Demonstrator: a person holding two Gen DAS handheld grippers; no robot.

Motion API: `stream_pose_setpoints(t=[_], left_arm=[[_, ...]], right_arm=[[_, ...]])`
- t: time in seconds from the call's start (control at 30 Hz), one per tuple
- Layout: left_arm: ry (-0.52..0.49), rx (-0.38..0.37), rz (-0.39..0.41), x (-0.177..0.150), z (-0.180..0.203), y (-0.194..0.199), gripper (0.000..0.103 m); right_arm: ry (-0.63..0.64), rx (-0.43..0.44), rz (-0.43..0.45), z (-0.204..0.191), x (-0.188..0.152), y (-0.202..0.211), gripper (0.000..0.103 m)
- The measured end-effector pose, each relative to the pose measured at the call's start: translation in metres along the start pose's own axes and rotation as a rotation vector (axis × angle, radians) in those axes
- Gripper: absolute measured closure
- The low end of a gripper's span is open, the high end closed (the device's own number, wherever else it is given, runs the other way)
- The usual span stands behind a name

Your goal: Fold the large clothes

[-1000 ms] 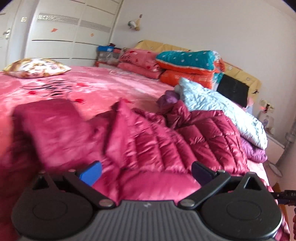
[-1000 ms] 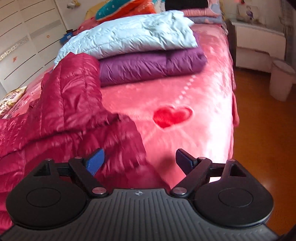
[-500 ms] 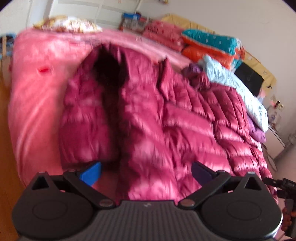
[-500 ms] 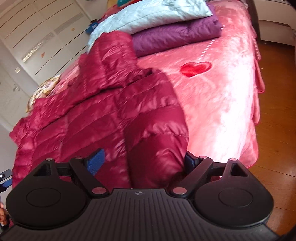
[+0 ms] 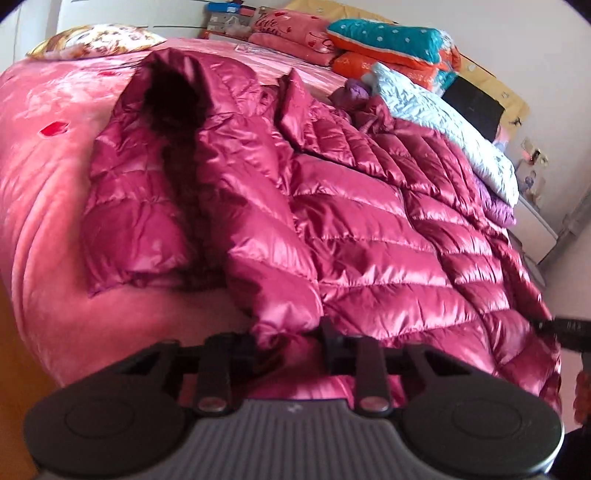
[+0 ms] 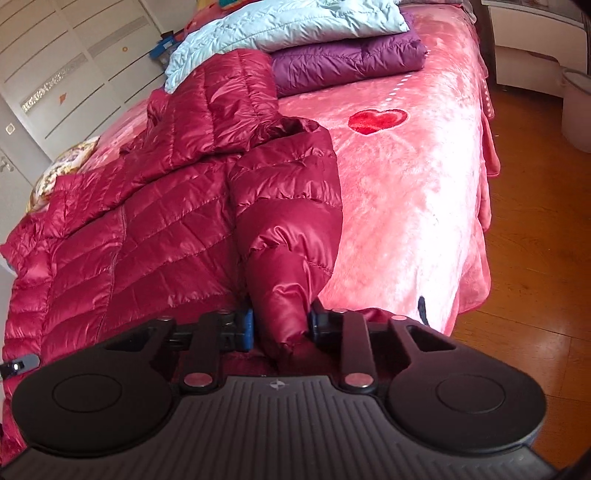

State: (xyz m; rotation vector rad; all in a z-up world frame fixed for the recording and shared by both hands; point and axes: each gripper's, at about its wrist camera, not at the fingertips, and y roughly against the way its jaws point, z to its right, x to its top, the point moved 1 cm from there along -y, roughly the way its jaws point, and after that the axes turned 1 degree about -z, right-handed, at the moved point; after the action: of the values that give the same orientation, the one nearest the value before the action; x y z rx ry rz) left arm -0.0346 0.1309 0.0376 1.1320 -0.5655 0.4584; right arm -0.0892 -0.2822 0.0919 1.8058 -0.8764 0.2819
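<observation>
A shiny crimson down jacket (image 5: 369,229) lies spread across the pink bed, its dark-lined hood (image 5: 166,92) at the far left. My left gripper (image 5: 290,338) is at the near edge of the bed. Its jaws are closing, and the cuff of one sleeve (image 5: 273,280) is pinched between them. In the right wrist view the same jacket (image 6: 129,240) lies to the left. My right gripper (image 6: 279,325) has its jaws closing too, and its blue pads (image 6: 246,328) press on the end of the other sleeve (image 6: 291,229).
A folded light blue jacket (image 6: 288,22) rests on a folded purple one (image 6: 347,62) at the far end of the pink heart-print blanket (image 6: 406,203). Stacked pillows (image 5: 388,40) line the headboard. Wooden floor (image 6: 535,258) and a white bin (image 6: 578,107) lie to the right.
Both grippers were wide open over the jacket. Since then they have come down to the near edge of the bed, and each has closed on a sleeve end.
</observation>
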Motion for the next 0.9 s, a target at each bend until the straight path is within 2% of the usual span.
stream_pose_setpoints(t=[0.17,0.37,0.47,0.53,0.6,0.63,0.67,0.7,0.73,0.77,0.9], left_arm=[[-0.047,0.043,-0.01,0.0,0.004,0.014,0.083],[-0.017,0.054,-0.023,-0.005,-0.003,0.035,0.083],[0.013,0.047,-0.024,-0.008,-0.009,0.042,0.083],[0.039,0.049,-0.024,-0.007,-0.01,0.045,0.08],[0.059,0.057,-0.018,-0.006,-0.011,0.051,0.07],[0.064,0.057,-0.01,-0.004,-0.011,0.055,0.06],[0.064,0.058,0.001,-0.003,-0.01,0.059,0.049],[0.059,0.06,0.015,-0.001,-0.009,0.063,0.046],[0.05,0.064,0.028,0.001,-0.007,0.067,0.042],[0.041,0.068,0.041,0.004,-0.005,0.071,0.041],[-0.011,0.045,0.105,0.023,0.011,0.08,0.033]], right_arm=[[0.026,-0.005,-0.041,-0.016,-0.016,0.016,0.077],[-0.017,-0.005,-0.096,-0.021,-0.041,0.043,0.078],[0.006,-0.03,-0.117,-0.028,-0.053,0.052,0.078],[0.033,-0.058,-0.126,-0.032,-0.056,0.053,0.078],[0.031,-0.068,-0.128,-0.026,-0.054,0.053,0.075],[0.017,-0.074,-0.128,-0.024,-0.053,0.054,0.069],[0.002,-0.076,-0.129,-0.021,-0.051,0.055,0.058],[-0.014,-0.08,-0.125,-0.019,-0.05,0.057,0.051],[-0.029,-0.082,-0.115,-0.016,-0.049,0.059,0.036],[-0.043,-0.075,-0.1,-0.014,-0.047,0.061,0.028],[-0.054,-0.089,-0.015,-0.012,-0.041,0.079,0.014]])
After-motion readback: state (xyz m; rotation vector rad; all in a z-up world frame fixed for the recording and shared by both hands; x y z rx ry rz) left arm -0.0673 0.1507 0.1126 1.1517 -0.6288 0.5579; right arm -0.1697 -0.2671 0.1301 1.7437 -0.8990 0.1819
